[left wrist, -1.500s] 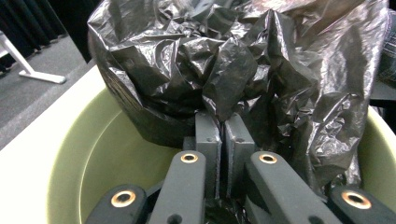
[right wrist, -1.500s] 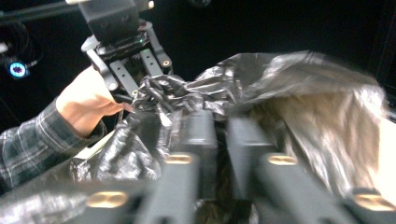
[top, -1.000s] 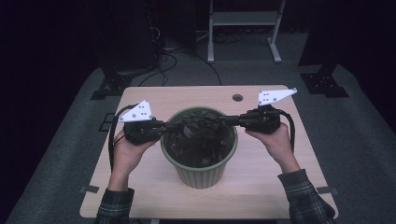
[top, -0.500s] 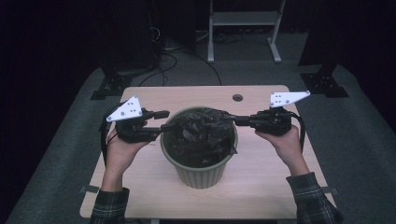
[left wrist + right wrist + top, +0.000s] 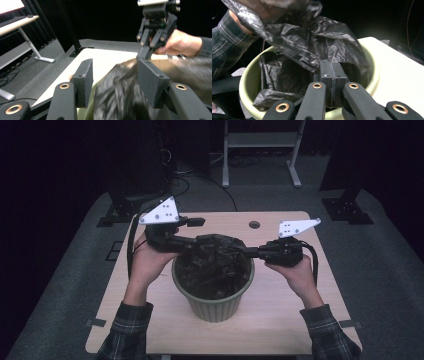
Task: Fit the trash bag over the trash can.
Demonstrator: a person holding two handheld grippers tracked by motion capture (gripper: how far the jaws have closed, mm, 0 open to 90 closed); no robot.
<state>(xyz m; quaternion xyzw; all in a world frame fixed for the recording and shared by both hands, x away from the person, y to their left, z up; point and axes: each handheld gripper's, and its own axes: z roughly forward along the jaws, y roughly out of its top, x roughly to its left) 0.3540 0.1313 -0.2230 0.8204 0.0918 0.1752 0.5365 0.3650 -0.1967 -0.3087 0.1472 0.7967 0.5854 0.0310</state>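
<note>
1. Fitting a black bin liner (image 5: pixel 212 265) into the green bin (image 5: pixel 215 302), which stands near the middle of the surface (image 5: pixel 280 320), is the work in hand; the liner sits mostly inside the bin, with its upper part bunched above the far rim.
2. The left gripper (image 5: pixel 200 222) has just been opening: its jaws were closed on the liner's edge a second ago and now stand spread. In the left gripper view a fold of liner (image 5: pixel 117 92) lies between the pads, though motion blur hides whether either pad presses on it.
3. That hand has also risen, from rim level to above the bin's far left edge, so I judge it is letting go in order to take a fresh hold.
4. The right gripper (image 5: pixel 332 75) has barely moved; its jaws are pressed together, pinching the liner's edge at the right rim (image 5: pixel 372 75).
5. With one side anchored, the liner should stay put, but its left edge is not yet over the rim.
</note>
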